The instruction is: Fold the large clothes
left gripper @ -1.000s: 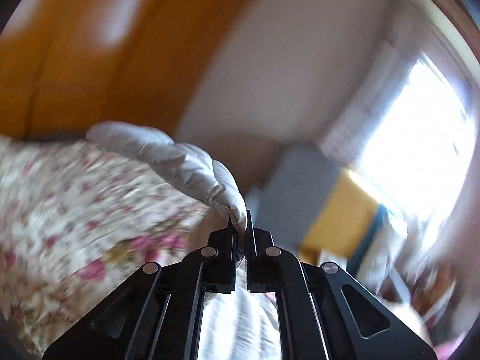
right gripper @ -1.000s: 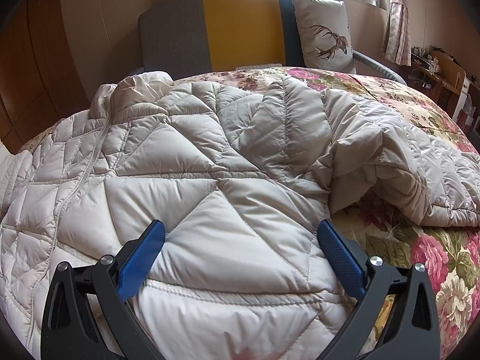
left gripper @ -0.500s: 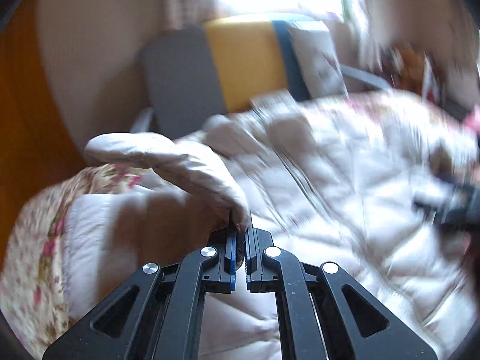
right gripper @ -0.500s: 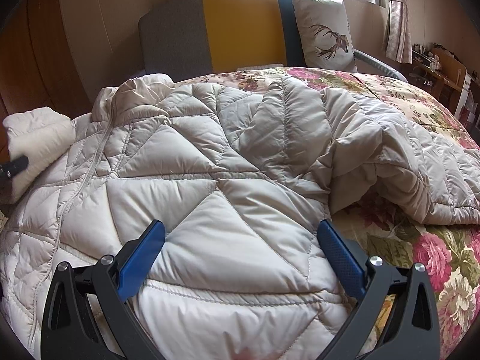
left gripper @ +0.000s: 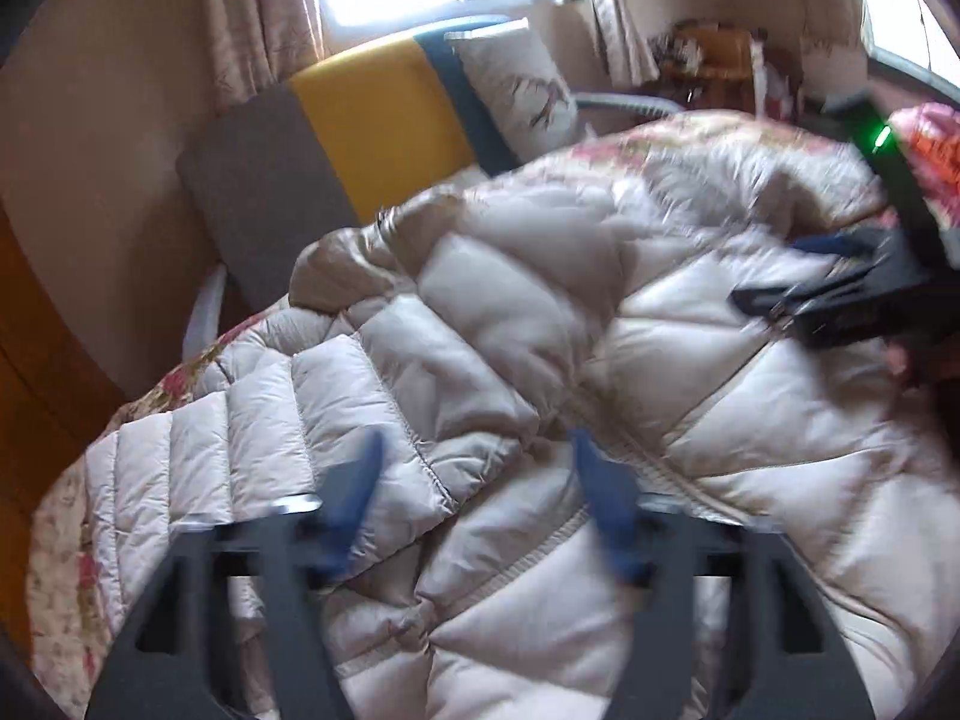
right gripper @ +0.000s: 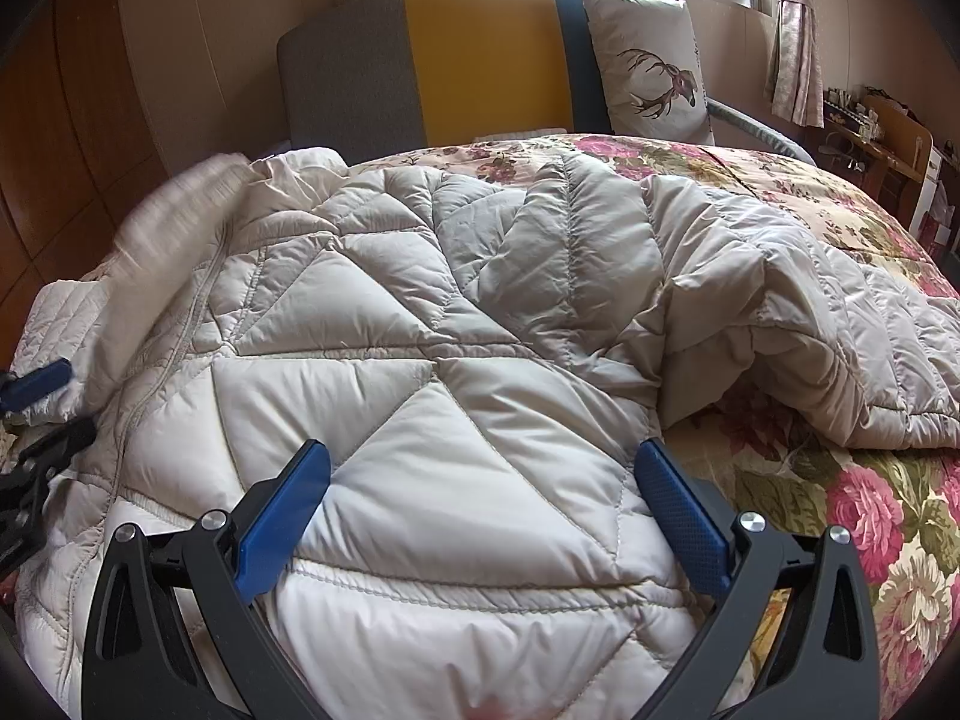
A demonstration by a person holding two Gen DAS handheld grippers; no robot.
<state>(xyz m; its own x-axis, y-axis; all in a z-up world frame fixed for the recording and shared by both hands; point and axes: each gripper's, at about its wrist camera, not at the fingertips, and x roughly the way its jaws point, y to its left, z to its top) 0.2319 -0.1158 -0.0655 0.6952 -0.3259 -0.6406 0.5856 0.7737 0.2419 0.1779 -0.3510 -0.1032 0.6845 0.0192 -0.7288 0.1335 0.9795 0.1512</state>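
Note:
A pale beige quilted down jacket (right gripper: 420, 372) lies spread on the floral bedspread (right gripper: 840, 510); it also fills the left wrist view (left gripper: 600, 330). One sleeve (left gripper: 288, 420) lies folded across the jacket's left side. My left gripper (left gripper: 480, 492) is open and empty just above that sleeve; it shows at the left edge of the right wrist view (right gripper: 36, 402). My right gripper (right gripper: 480, 498) is open and empty, its blue pads either side of the jacket's hem; it shows at the right in the left wrist view (left gripper: 840, 282).
A grey, yellow and blue headboard (right gripper: 468, 54) and a deer-print pillow (right gripper: 648, 66) stand at the bed's far end. A wooden wardrobe (right gripper: 60, 150) is to the left. A cluttered desk (right gripper: 870, 132) is at the far right under the window.
My left gripper swung the sleeve over onto the jacket, then opened and let it go. My right gripper has stayed open in place.

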